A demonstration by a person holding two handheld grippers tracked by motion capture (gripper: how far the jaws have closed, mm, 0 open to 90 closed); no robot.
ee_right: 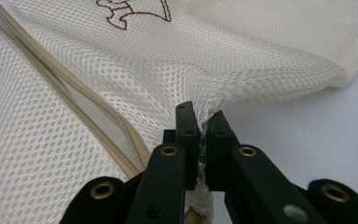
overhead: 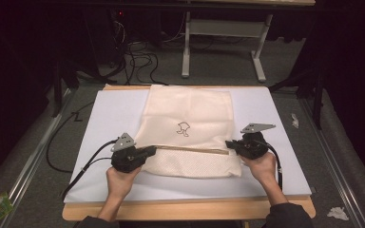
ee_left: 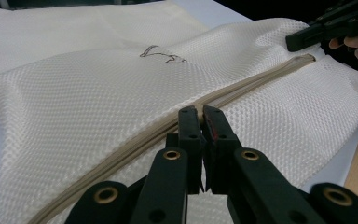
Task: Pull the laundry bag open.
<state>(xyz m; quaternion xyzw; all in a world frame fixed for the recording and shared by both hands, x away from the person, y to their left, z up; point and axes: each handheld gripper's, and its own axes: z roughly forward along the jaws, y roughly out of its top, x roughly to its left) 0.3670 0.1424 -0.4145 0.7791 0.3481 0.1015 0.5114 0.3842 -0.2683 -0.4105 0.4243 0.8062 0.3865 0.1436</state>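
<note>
Holding the mesh laundry bag (overhead: pixel 187 128) flat on the white table mat (overhead: pixel 109 114), you are working its zipper (overhead: pixel 190 148). Your left gripper (ee_left: pixel 200 116) is pinching what looks like the zipper pull, jaws pressed together on it near the bag's left end. Your right gripper (ee_right: pixel 200 116) is clamping the mesh at the right edge, bracing it. Most of the zipper's run is lying ahead of the pull, so I judge the job barely begun. Whether anything is lying inside the bag, I cannot tell.
</note>
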